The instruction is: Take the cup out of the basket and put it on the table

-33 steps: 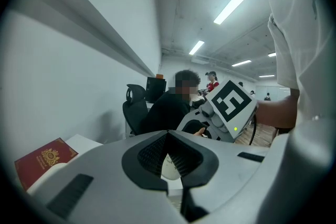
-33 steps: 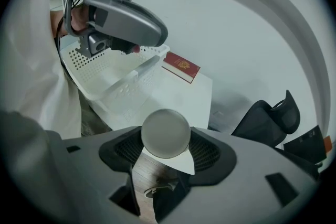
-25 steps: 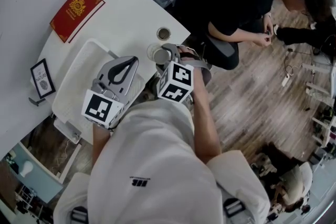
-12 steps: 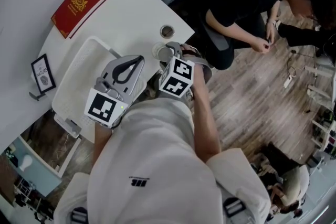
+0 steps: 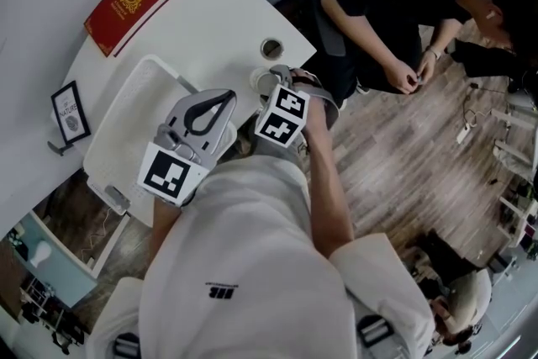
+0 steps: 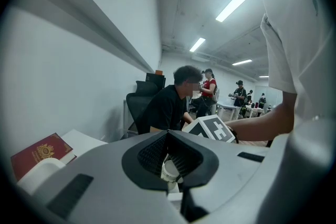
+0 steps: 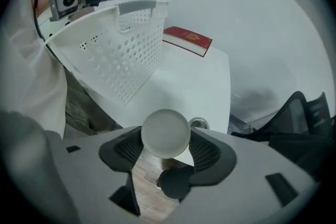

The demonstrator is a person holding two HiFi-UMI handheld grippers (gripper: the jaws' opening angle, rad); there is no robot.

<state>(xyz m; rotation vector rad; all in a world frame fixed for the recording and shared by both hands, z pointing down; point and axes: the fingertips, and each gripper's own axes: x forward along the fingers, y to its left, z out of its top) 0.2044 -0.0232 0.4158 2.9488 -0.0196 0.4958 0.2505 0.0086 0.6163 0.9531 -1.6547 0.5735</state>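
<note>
1. The right tool (image 7: 166,140) is clamped on the cup (image 7: 165,127). The cup is out of the basket (image 7: 121,50) and sits at the tabletop (image 7: 194,86) edge.
2. The left tool (image 6: 168,134) has its jaws together and holds nothing.
3. Risk: if released this near the edge, the cup could tip to the floor (image 7: 144,186) or knock the small round container (image 7: 198,124).

- A white table (image 5: 210,21) with rounded corners carries everything.
- A red hardcover book with a gold emblem (image 5: 130,6) lies flat near the far left edge.
- A white perforated plastic basket (image 5: 118,139) takes up the near left part, and its near end reaches past the table's edge.
- A small black-framed card (image 5: 69,115) stands at the left edge, just beside the basket.
- A small round metal-rimmed cup (image 5: 271,49) sits close to the right edge.
</note>
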